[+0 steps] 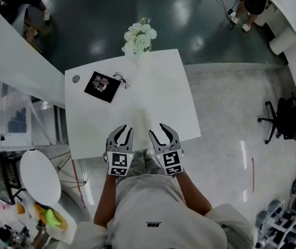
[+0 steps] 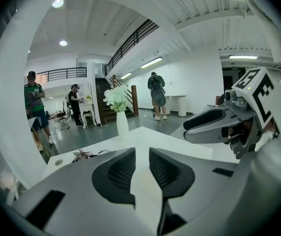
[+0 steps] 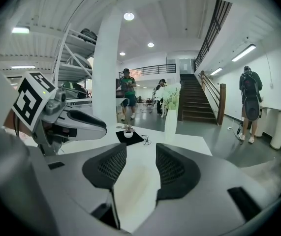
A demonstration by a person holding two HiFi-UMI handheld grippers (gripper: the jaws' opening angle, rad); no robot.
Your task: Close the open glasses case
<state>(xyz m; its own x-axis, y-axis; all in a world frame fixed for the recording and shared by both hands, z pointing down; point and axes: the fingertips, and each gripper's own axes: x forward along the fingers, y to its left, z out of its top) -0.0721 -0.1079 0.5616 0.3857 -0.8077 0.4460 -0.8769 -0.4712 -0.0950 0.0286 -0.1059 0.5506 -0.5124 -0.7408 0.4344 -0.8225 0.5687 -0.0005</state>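
Hovering side by side over the near edge of the table (image 1: 158, 87), the left gripper (image 1: 126, 132) and right gripper (image 1: 156, 130) hold their jaws apart, only bare tabletop between them. The black glasses case (image 1: 102, 86) lies well ahead, left of both, with glasses (image 1: 122, 80) just beside it; the shirt logo (image 1: 153, 224) is too small to read

Glasses (image 1: 122, 80) right of mat (image 1: 102, 86), on table (image 1: 158, 97)

Ahead of both pairs of jaws the white table (image 1: 158, 97) lies bare, free to cross. Beyond and to the left of the jaws of the left gripper (image 1: 124, 131) sit a black mat (image 1: 102, 86) and glasses (image 1: 122, 80) just beside it. A flower vase (image 1: 139, 38) stands at the far edge.
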